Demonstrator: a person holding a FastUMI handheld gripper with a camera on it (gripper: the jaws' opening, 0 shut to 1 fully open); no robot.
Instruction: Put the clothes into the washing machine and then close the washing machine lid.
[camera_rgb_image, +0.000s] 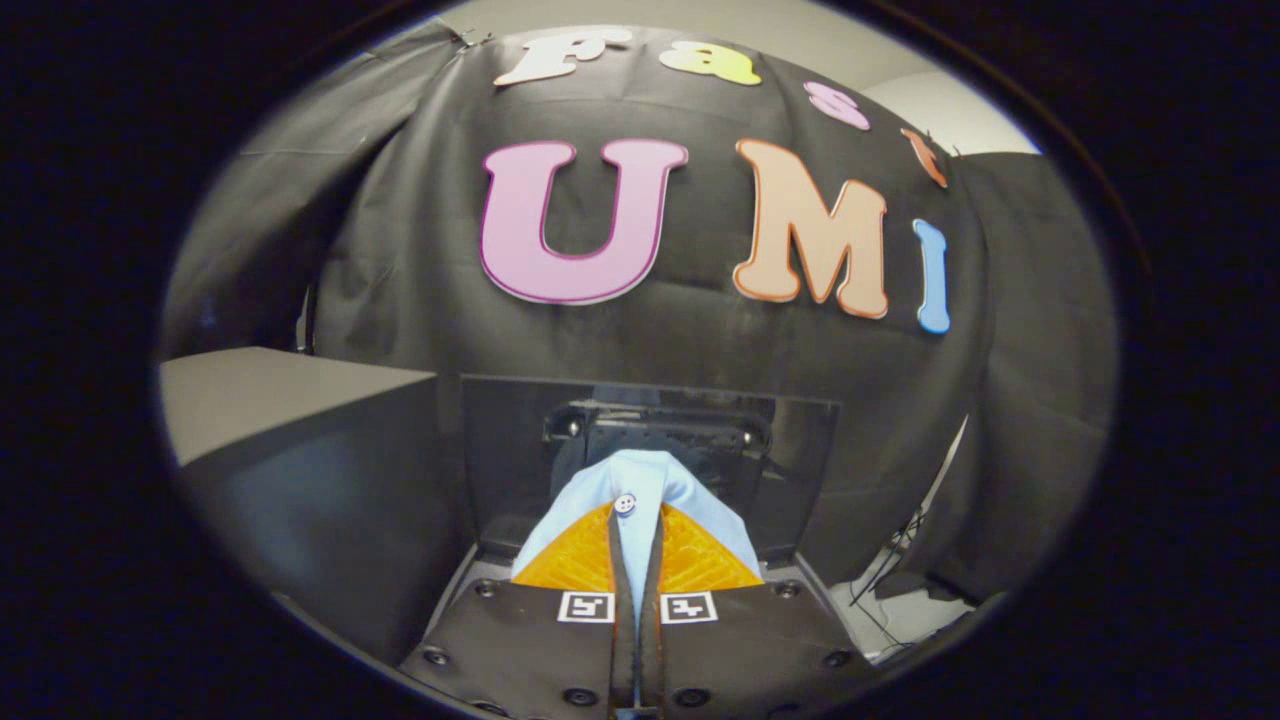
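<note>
My gripper (636, 530) is shut on a light blue garment (640, 480), a shirt with a small button. The cloth is pinched between the two fingers and folds over their tips. Just beyond and below the fingertips stands the washing machine (790, 560). Its dark lid (500, 450) is raised upright behind the cloth. The garment hides the machine's opening.
A grey box-like surface (280, 400) stands to the left of the machine. The black cloth wall (700, 340) hangs close behind the lid. Cables (890, 570) and a pale floor show to the right of the machine.
</note>
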